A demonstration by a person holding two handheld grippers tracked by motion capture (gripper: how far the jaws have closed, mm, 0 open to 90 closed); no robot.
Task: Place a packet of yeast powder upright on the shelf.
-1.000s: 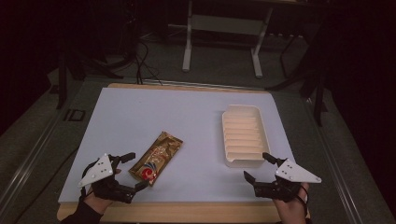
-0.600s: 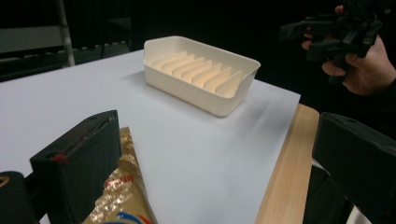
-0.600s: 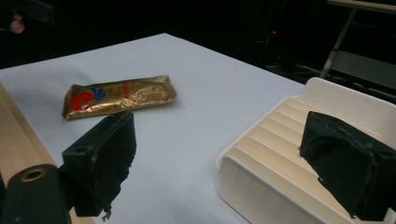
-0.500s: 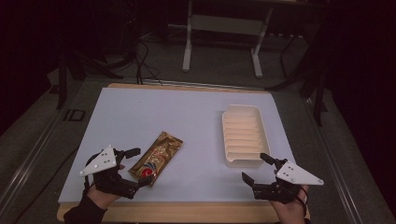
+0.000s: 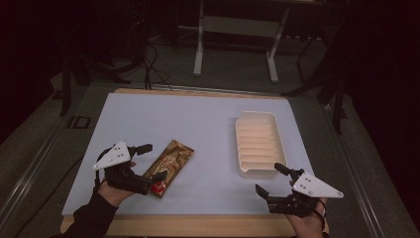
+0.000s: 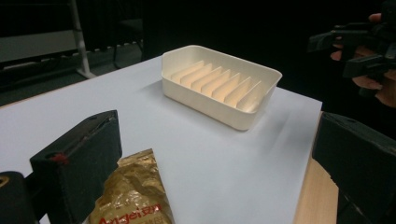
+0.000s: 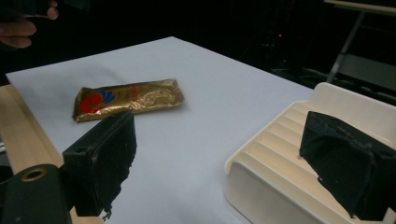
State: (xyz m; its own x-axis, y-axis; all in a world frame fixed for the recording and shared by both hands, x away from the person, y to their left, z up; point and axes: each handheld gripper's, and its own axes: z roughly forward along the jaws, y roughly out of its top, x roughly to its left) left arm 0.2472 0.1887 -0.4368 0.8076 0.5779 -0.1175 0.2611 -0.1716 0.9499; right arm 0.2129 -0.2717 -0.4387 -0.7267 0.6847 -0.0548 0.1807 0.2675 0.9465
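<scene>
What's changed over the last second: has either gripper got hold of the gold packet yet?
Not yet. The left gripper has closed in on the gold snack packet, open jaws now straddling its near end without clamping. The right gripper barely shifted and is open beside the ridged cream tray. Packet and tray stayed put.

Bare mat (image 5: 198,124) between gold packet (image 5: 168,161) and ribbed tray (image 5: 257,144); passage open.

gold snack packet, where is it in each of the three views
High view: gold snack packet lies lower left of centre, by the left gripper.
Left gripper view: bottom edge, left of centre.
Right gripper view: upper left.
Shared landmark: the cream ribbed tray.
</scene>
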